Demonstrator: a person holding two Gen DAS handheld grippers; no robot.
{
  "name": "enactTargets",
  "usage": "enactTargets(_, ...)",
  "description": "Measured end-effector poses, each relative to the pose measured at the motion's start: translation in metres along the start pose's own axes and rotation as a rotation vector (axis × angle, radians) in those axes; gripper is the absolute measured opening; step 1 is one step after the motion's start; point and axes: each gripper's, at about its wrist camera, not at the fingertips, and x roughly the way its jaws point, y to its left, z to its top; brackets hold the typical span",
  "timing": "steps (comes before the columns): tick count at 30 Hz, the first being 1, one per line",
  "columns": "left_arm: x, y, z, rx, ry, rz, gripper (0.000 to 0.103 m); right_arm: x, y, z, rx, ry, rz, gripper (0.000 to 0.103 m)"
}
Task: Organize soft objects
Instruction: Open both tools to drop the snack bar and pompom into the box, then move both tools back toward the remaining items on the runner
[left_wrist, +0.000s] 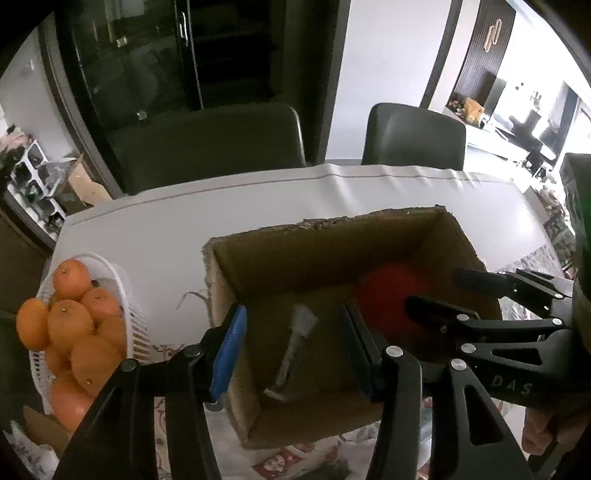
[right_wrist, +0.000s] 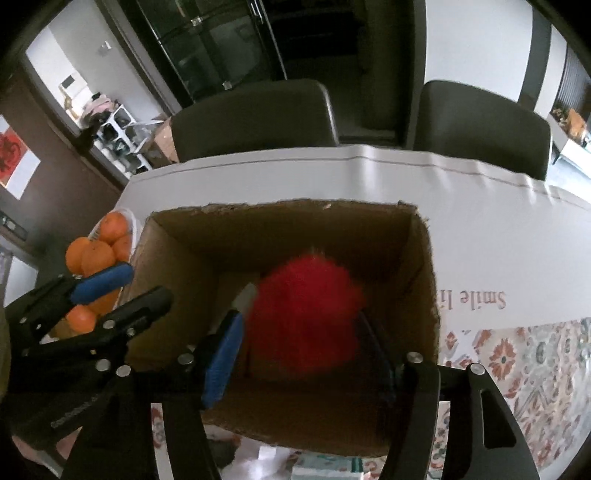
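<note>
The black left gripper with blue pads hangs with its jaws spread. The matching right gripper is parted too; its fingers reach in from the right beside the left one.

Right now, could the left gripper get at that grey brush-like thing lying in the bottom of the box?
Probably yes. The left gripper hangs open above the cardboard box, which has no lid, and the grey brush-like thing lies uncovered between its fingers. The right gripper and red fluffy ball sit off to the side.
</note>
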Motion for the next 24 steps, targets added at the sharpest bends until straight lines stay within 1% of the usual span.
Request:
enactTargets(2,-0.006,0.002,-0.001,-0.016,-0.009,0.022,0.053,-0.005,0.001,0.0,0.001,-0.012,-0.011,0.066)
enactTargets(4,-0.014,0.004,-0.002,-0.026,-0.031,0.029,0.055,-0.015,0.003,-0.001,-0.005,-0.043,-0.041,0.066)
enactTargets(9,-0.039,0.005,-0.01,-0.03,-0.08,0.118,0.056,-0.043,0.008,-0.006,-0.01,-0.119,-0.131,0.066)
enactTargets(12,-0.052,0.005,-0.018,-0.038,-0.1,0.142,0.057,-0.06,0.011,-0.014,-0.008,-0.147,-0.154,0.067)
enactTargets(15,-0.062,0.003,-0.028,-0.048,-0.107,0.131,0.057,-0.072,0.014,-0.023,-0.006,-0.162,-0.156,0.067)
enactTargets(19,-0.071,0.0,-0.042,-0.055,-0.112,0.139,0.058,-0.082,0.015,-0.038,-0.001,-0.155,-0.162,0.067)
enactTargets(24,-0.079,-0.007,-0.061,-0.061,-0.109,0.109,0.059,-0.092,0.014,-0.058,0.007,-0.154,-0.15,0.067)
